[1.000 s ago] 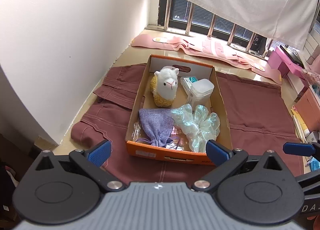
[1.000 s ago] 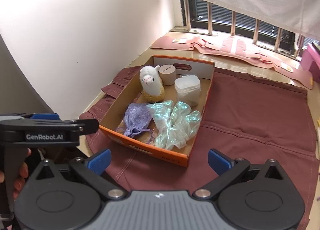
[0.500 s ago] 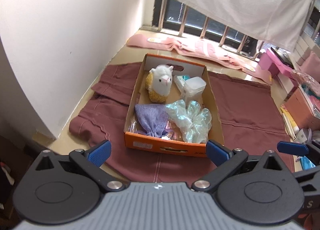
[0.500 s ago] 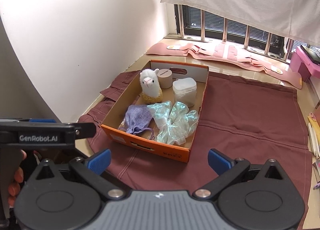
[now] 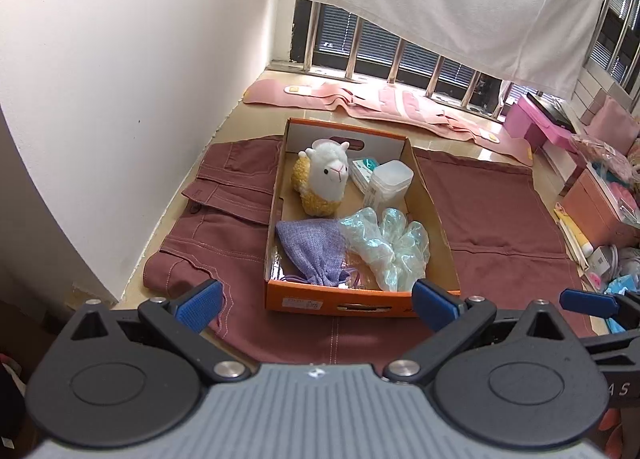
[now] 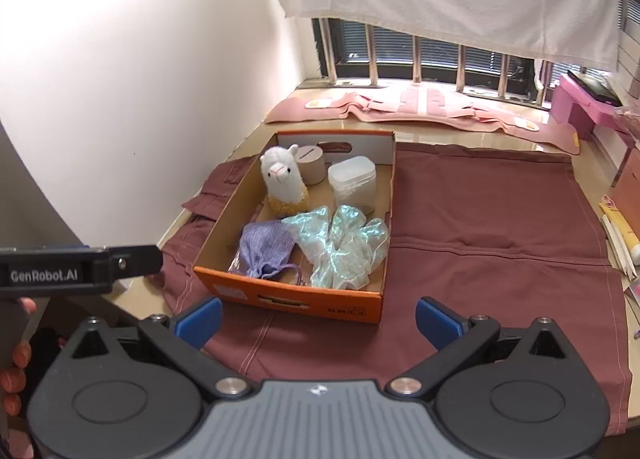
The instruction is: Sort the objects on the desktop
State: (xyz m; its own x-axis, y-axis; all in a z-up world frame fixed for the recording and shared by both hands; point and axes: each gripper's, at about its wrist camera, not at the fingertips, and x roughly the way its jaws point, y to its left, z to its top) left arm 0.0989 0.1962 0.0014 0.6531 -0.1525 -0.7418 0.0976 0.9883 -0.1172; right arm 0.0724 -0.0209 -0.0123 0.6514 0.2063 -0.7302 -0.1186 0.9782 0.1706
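Both tongs are standing released and are holding nothing: the left tongs [image 5: 316, 301] and the right tongs [image 6: 318, 317] are each showing blue pads spread wide, hovering short of the near wall of the orange cardboard box [image 6: 288, 295].

The box is sitting on a maroon cloth [image 6: 500, 227] that is covering the surface, and all the sortable items are lying inside it. Against the box's far wall are standing a plush alpaca [image 6: 282, 181], a round brown tub [image 6: 312, 163] behind it, and a clear lidded container [image 6: 353, 183]; a teal-printed packet [image 5: 364, 171] is showing beside that container in the left wrist view only. Toward the box's near wall are lying a purple drawstring pouch [image 6: 266, 249] and crumpled translucent gloves [image 6: 344, 247], touching each other.

Judged step: approach and first pick. Advice:
- Take the pouch or gloves first, as they are nearest the box's front wall.
- Descend from above, clearing that wall.
- Close on one item only; the pouch and gloves are overlapping and could lift together.

Orientation: the box's long axis is running from its near wall away toward the window [image 6: 440, 55]. The pouch is lying with its gathered mouth and cords pointing at the near wall. The alpaca is standing upright, facing the tongs.
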